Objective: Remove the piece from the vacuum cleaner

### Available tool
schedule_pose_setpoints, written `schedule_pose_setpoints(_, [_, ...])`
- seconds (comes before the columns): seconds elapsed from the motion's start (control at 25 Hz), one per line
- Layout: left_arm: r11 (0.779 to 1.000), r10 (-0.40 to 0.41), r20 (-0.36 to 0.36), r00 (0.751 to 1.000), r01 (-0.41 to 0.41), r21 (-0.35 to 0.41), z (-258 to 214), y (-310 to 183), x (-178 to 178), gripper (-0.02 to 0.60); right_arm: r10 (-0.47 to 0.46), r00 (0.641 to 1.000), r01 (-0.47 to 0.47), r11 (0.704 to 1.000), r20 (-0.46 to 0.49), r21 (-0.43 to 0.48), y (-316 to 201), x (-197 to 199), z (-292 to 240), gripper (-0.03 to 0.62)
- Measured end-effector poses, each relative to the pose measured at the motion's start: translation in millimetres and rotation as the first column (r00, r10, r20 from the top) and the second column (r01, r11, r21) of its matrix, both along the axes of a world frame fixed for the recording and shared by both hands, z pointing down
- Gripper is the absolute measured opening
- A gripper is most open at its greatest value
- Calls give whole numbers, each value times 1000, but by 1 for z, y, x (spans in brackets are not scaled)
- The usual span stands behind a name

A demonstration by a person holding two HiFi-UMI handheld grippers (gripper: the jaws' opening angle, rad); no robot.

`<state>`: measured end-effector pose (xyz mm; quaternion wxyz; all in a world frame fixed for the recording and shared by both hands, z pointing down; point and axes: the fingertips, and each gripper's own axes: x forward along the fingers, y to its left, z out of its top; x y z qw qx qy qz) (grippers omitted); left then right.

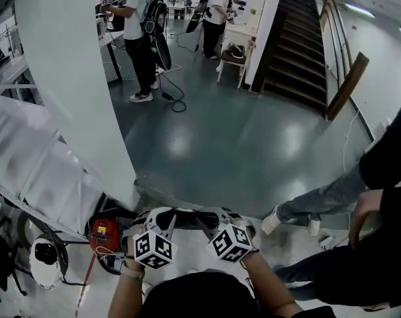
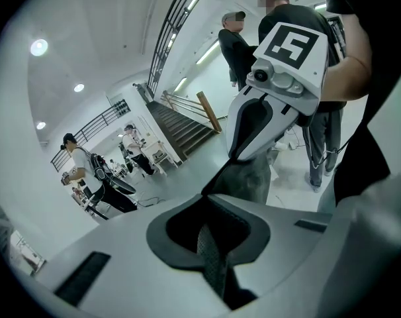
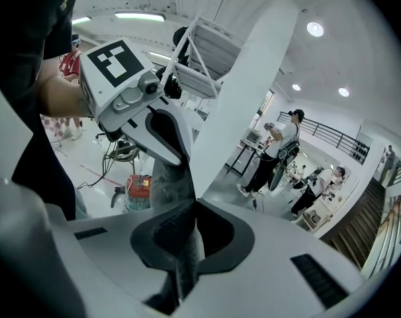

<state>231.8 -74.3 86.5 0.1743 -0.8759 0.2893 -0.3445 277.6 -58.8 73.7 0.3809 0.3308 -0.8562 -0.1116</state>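
Note:
The red vacuum cleaner [image 1: 104, 234] stands on the floor at the lower left of the head view, with a dark hose curling beside it. It also shows as a small red body [image 3: 139, 191] in the right gripper view, past the left gripper's shell. Its removable piece cannot be made out. My left gripper [image 1: 162, 215] and right gripper [image 1: 212, 215] are held close together in front of my body, well above the vacuum. The jaws of the left gripper [image 2: 210, 194] and of the right gripper [image 3: 194, 201] are both shut, with nothing between them.
A wide white column [image 1: 75, 78] rises just behind the vacuum. A round white device on a stand [image 1: 45, 260] sits at the far left. A person's legs and shoe [image 1: 274, 220] reach in from the right. Other people stand at tables [image 1: 142, 38] far back; a staircase [image 1: 300, 38] climbs at the right.

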Motion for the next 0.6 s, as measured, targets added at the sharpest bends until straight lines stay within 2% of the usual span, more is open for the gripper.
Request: schedule_pose_setpoints(0.6, [998, -69, 2, 998, 69, 4, 2, 4, -20, 31, -55, 998, 55, 998, -9, 9, 3, -20, 4, 35])
